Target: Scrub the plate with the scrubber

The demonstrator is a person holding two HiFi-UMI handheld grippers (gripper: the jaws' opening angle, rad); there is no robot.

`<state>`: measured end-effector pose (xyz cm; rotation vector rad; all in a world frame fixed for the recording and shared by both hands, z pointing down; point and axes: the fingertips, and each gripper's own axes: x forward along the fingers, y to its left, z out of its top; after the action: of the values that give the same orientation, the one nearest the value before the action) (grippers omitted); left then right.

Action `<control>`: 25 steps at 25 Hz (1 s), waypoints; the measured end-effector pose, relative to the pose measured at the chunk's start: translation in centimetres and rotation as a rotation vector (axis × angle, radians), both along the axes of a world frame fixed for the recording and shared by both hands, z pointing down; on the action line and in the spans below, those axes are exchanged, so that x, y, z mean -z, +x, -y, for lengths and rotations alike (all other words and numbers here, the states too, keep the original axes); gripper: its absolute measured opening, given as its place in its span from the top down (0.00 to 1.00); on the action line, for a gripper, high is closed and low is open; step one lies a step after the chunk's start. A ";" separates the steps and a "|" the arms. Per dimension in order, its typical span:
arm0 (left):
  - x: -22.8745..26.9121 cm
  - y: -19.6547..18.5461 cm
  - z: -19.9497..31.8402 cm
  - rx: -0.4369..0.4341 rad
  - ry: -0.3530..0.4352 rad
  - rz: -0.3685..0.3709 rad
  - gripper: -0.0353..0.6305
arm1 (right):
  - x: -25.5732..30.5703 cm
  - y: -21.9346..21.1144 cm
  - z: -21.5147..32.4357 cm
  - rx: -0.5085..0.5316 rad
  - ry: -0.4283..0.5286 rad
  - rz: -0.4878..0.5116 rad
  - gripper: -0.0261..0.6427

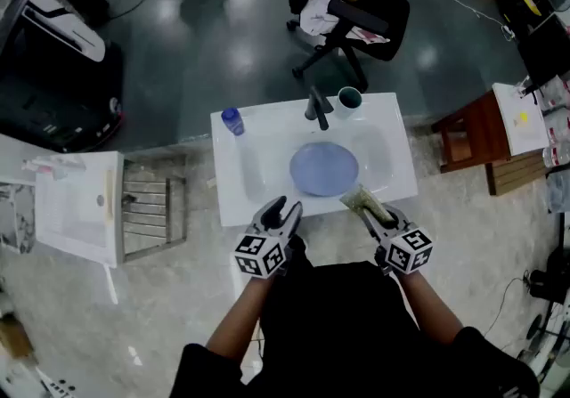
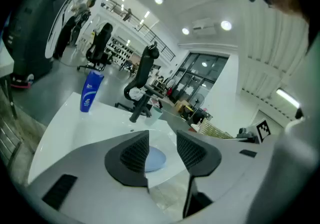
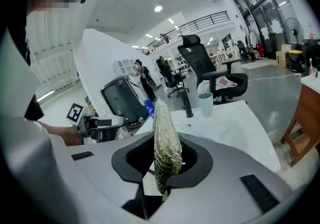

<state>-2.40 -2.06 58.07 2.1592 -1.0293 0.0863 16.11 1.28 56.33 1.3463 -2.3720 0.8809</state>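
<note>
Your left gripper point(image 1: 285, 208), lower centre, stands open and empty; your right gripper point(image 1: 369, 213) clamps the scrubber point(image 1: 361, 200) near the plate point(image 1: 324, 166).

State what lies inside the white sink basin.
Only a round blue plate lies flat in the basin of the sink. The basin floor under the plate is covered, so any drain there cannot be seen.

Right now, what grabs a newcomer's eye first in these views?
First, the pale blue plate lying flat in the white sink, straight ahead of both grippers. Next, the greenish mesh scrubber, clamped on edge in the right gripper over the sink's near edge. The left gripper hovers beside it, open and empty.
</note>
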 end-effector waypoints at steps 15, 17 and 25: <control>6.3 10.9 -25.7 0.140 0.181 0.142 0.89 | 5.4 9.5 -19.5 0.026 0.198 0.049 0.87; 6.8 11.6 -28.8 0.149 0.185 0.154 0.91 | 6.0 10.4 -22.1 0.018 0.202 0.065 0.87; 7.3 12.9 -33.9 0.196 0.230 0.237 0.91 | 7.4 14.1 -27.2 -0.001 0.240 0.073 0.87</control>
<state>10.52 31.87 50.72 2.2778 -1.4430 0.1400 30.25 28.44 48.95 1.4227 -2.6017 0.6719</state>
